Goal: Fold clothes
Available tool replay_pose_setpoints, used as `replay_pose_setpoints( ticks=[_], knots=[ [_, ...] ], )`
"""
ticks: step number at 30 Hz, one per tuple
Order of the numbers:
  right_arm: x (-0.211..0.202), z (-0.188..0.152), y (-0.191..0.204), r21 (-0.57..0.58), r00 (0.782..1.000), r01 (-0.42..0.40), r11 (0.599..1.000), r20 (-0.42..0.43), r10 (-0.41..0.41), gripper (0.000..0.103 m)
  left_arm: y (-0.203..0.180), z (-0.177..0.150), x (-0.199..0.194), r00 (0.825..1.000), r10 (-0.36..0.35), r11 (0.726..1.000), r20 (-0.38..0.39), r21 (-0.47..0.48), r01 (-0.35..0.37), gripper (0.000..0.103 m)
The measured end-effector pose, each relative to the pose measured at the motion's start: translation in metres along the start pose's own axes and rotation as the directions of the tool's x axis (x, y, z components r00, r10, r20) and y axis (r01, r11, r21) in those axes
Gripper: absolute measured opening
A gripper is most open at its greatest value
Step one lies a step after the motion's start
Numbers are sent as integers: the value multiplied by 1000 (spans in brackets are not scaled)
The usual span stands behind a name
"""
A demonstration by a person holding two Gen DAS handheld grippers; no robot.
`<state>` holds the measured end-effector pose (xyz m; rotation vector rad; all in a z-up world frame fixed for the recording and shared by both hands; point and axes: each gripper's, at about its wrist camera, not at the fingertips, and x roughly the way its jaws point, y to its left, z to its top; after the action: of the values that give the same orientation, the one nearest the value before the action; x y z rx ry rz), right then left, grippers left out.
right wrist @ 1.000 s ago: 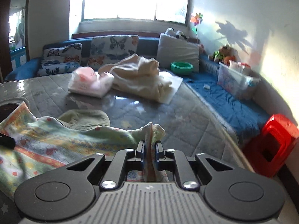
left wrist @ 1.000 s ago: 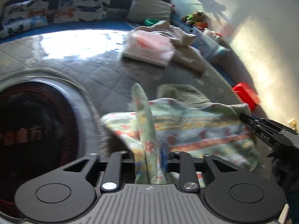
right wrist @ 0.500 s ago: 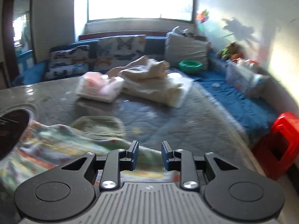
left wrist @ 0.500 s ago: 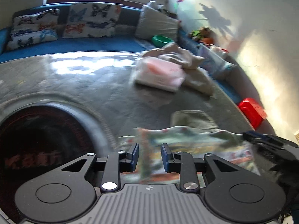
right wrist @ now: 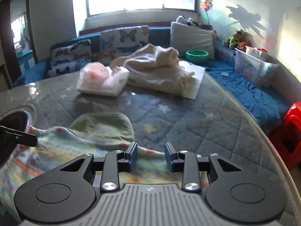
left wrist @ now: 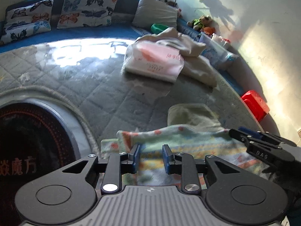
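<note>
Both sets of jaws are sitting apart with nothing pinched.

Left wrist view: the left gripper (left wrist: 151,157) is hovering spread over the near-left end of the patterned cloth (left wrist: 188,141), pads not pressing anything. That cloth is lying flat on the quilted table (left wrist: 94,86), doubled over along its far edge as far as I'm seeing. The right gripper (left wrist: 242,135) is poking in from the right at the cloth's other end. An olive cloth (left wrist: 191,114) is peeking out just beyond it.

Right wrist view: the right one's jaws are opening, cloth lying below them, not gripped. It's angling down over the near-right edge. Farther away, a pink folded bundle (right wrist: 102,81) and a rumpled cream garment (right wrist: 160,69) are sitting side by side.

My guess: one fold is looking done, more folds are probably still needed, and the cream thing is waiting its turn.
</note>
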<state>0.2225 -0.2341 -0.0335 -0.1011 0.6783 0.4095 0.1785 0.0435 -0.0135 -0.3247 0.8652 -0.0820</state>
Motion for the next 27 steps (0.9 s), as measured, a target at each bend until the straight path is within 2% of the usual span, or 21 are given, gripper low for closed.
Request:
replay_pose_setpoints(
  ticks=[4, 8, 11, 17, 21, 27],
  knots=[
    [7, 0, 12, -37, 1000, -27, 999, -13, 26, 34, -11, 6, 5, 1000, -24, 1000, 7, 7, 24, 28],
    [14, 0, 17, -63, 1000, -8, 998, -18, 7, 38, -20, 8, 20, 1000, 1, 1000, -15, 24, 0, 29],
    [3, 2, 21, -80, 999, -33, 996, 0, 33, 38, -22, 8, 22, 1000, 9, 1000, -21, 17, -9, 29],
    [-14, -6, 42, -148, 992, -122, 981, -6, 123, 38, -46, 3, 9, 999, -17, 997, 37, 81, 14, 27],
    [-21, -19, 56, -174, 989, -149, 974, -21, 147, 37, -57, -5, 19, 1000, -11, 993, 10, 120, 10, 27],
    [-44, -39, 65, -203, 981, -193, 960, -43, 188, 37, -55, -9, 30, 1000, -6, 994, -9, 109, 7, 27]
  ],
)
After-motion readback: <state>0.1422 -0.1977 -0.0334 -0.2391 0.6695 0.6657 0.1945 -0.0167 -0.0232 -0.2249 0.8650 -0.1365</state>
